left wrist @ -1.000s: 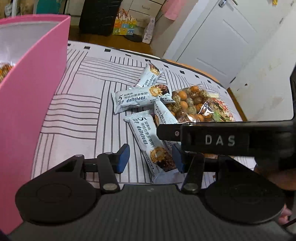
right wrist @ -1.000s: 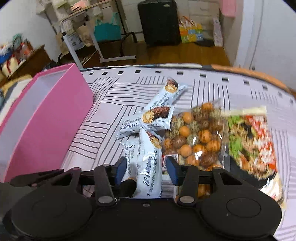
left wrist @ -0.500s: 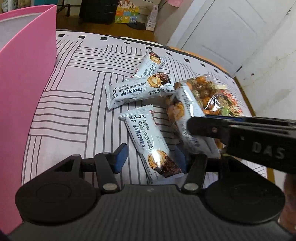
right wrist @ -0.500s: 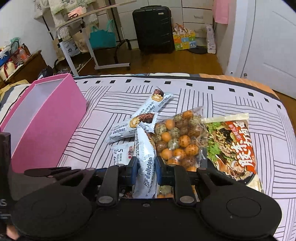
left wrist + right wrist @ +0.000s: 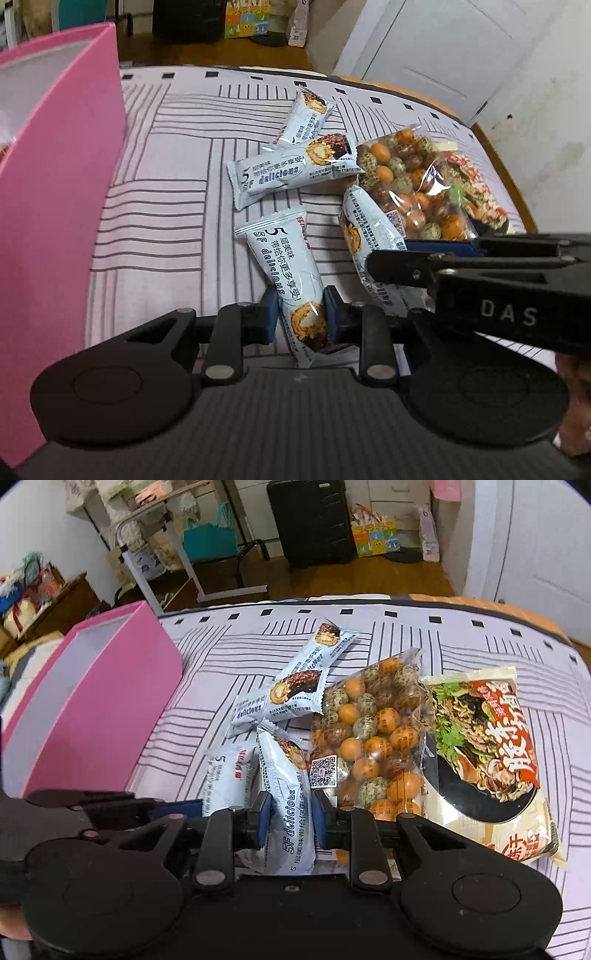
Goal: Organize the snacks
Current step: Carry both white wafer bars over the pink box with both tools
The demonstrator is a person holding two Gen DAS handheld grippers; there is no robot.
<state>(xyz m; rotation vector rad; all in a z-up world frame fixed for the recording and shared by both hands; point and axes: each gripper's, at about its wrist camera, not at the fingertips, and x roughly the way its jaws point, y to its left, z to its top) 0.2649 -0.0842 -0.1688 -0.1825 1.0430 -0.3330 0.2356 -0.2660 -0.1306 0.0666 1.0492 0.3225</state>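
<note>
Your left gripper point(image 5: 300, 315) is clamping a white snack bar point(image 5: 286, 273) near its printed end; its jaws have just been closing, and the blue pads are now pressing the wrapper from both sides while the bar is lying on the striped cloth point(image 5: 159, 206) covering the bench. Your right gripper point(image 5: 290, 818) is clamping a second white bar point(image 5: 286, 797), which is standing up tilted between its pads, with its far end leaning toward the clear bag of round snacks point(image 5: 369, 738). In the left view that right gripper is reaching in from the right side, with the second bar sticking out past it.

Two more white bars point(image 5: 295, 170) are lying crossed just beyond the held ones, the nearer one touching the clear bag. A noodle packet point(image 5: 487, 753) is lying flat just to the right of the clear bag, its edge tucked under it. The pink box point(image 5: 96, 705) is sitting open on the left of the cloth, well apart from the pile of snacks.
</note>
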